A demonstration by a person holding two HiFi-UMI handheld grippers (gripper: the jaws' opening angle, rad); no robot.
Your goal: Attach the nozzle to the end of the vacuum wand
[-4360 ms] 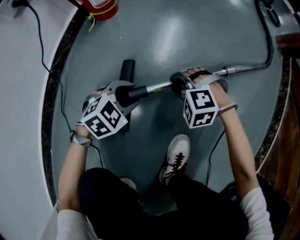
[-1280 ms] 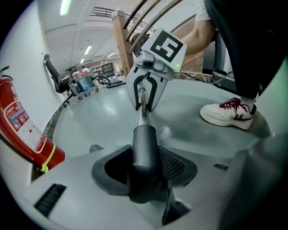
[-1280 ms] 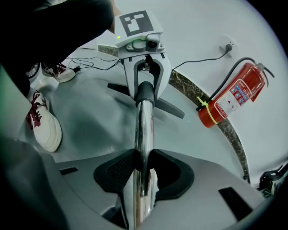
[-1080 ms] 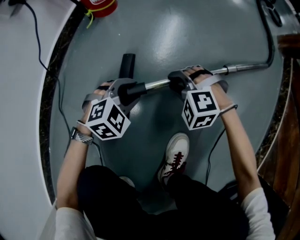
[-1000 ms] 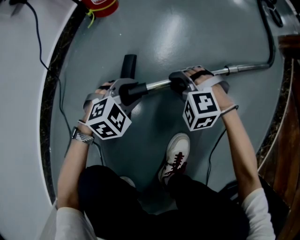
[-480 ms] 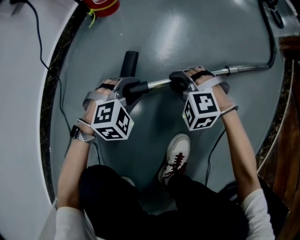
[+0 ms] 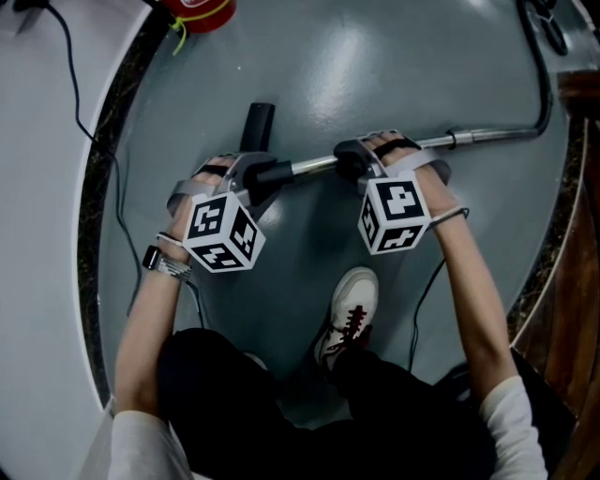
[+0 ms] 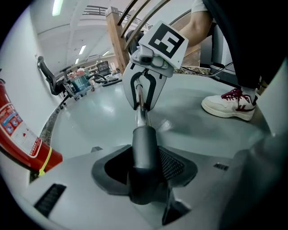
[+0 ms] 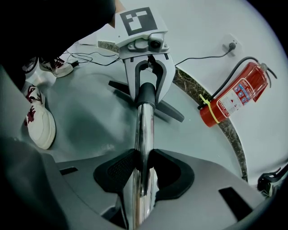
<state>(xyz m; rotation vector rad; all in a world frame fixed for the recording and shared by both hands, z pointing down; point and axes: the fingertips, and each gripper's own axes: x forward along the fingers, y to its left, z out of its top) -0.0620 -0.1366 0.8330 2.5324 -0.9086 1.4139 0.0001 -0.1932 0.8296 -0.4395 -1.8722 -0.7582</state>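
The chrome vacuum wand (image 7: 314, 167) runs level across the grey floor. Its left end sits inside the nozzle's dark grey neck (image 7: 270, 172). The nozzle's black head (image 7: 256, 127) points away behind it. My left gripper (image 7: 248, 178) is shut on the neck (image 8: 144, 152), whose sleeve fills the gap between the pads. My right gripper (image 7: 352, 164) is shut on the wand (image 9: 144, 148) a little way to the right. In the left gripper view the wand (image 8: 140, 105) leads up to the right gripper (image 8: 144, 96). The right gripper view shows the left gripper (image 9: 147, 85) round the neck (image 9: 146, 94).
A red fire extinguisher (image 7: 202, 11) stands at the wall, with a black cable (image 7: 80, 84) beside it. The wand bends into a black hose (image 7: 539, 84) at the right, near a wooden rail (image 7: 577, 141). A white shoe (image 7: 352, 305) is planted just below the wand.
My left gripper has rolled about its own line, so its marker cube has swung round. It keeps hold of the nozzle's neck. The right gripper and the wand have stayed put.
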